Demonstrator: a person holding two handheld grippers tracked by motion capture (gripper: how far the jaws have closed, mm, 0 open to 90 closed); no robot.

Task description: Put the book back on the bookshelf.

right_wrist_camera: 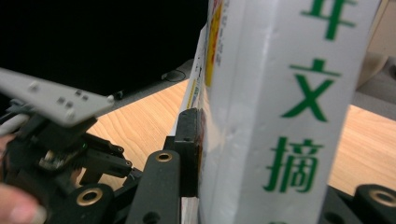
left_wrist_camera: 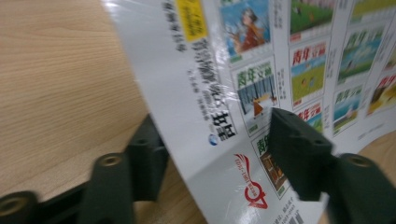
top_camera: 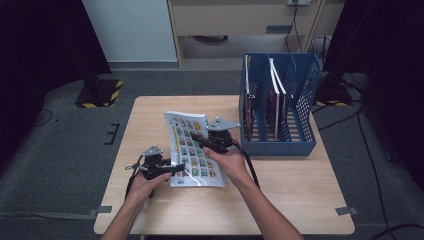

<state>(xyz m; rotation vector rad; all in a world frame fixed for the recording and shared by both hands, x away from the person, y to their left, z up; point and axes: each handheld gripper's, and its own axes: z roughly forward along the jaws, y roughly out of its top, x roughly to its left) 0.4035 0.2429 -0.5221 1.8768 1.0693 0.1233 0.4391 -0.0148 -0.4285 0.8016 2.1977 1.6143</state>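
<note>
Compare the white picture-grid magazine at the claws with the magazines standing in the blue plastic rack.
The white picture-grid magazine is tilted over the wooden table, its cover of small colourful pictures showing. The racked magazines stand upright in the blue plastic rack, showing mostly edges. The right claw grips the white magazine, while no claw touches the racked magazines. Both are thin printed magazines.

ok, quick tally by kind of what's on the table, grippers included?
Magazine in hand, tilted off the table: 1
Blue file rack, three slots: 1
Books or magazines standing in the rack: at least 2, exact count hard to tell
Grippers: 2, left gripper and right gripper
Total: at least 6
</note>
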